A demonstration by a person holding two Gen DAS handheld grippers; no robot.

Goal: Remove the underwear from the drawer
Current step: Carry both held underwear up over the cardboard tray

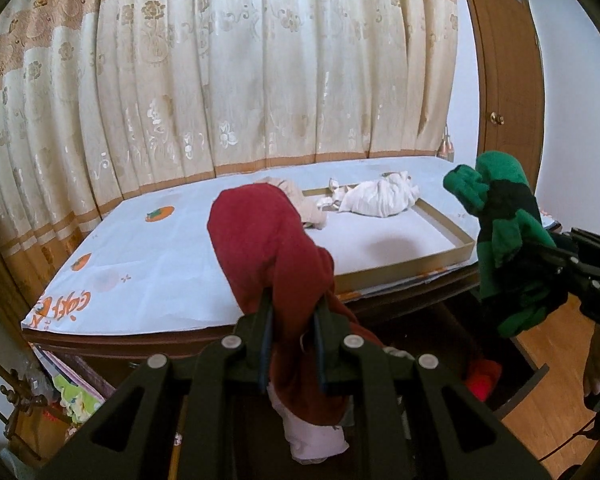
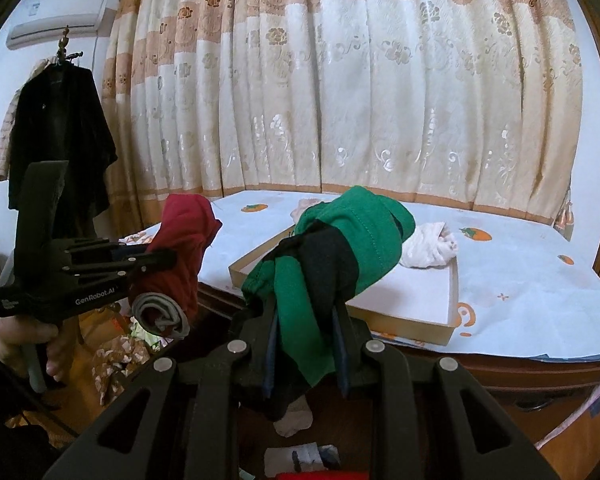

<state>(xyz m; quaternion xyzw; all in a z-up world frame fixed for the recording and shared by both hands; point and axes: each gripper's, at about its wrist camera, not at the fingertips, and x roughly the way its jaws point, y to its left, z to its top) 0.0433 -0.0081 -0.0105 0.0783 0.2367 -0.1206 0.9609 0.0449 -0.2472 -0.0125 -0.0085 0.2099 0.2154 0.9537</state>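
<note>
My left gripper (image 1: pixel 292 316) is shut on dark red underwear (image 1: pixel 268 248), held up in front of the table edge; it also shows in the right wrist view (image 2: pixel 180 240). My right gripper (image 2: pixel 306 316) is shut on green and black underwear (image 2: pixel 340 248), held above the open drawer (image 1: pixel 512 384); the garment shows at the right of the left wrist view (image 1: pixel 504 240). A red item (image 1: pixel 484 376) and white cloth (image 1: pixel 312 436) lie in the drawer below.
A shallow cardboard tray (image 1: pixel 444 236) on the white-covered table (image 1: pixel 160 264) holds white and beige garments (image 1: pixel 380 196). Patterned curtains hang behind. A dark coat (image 2: pixel 56 132) hangs at the left. A wooden door (image 1: pixel 504 80) stands at the right.
</note>
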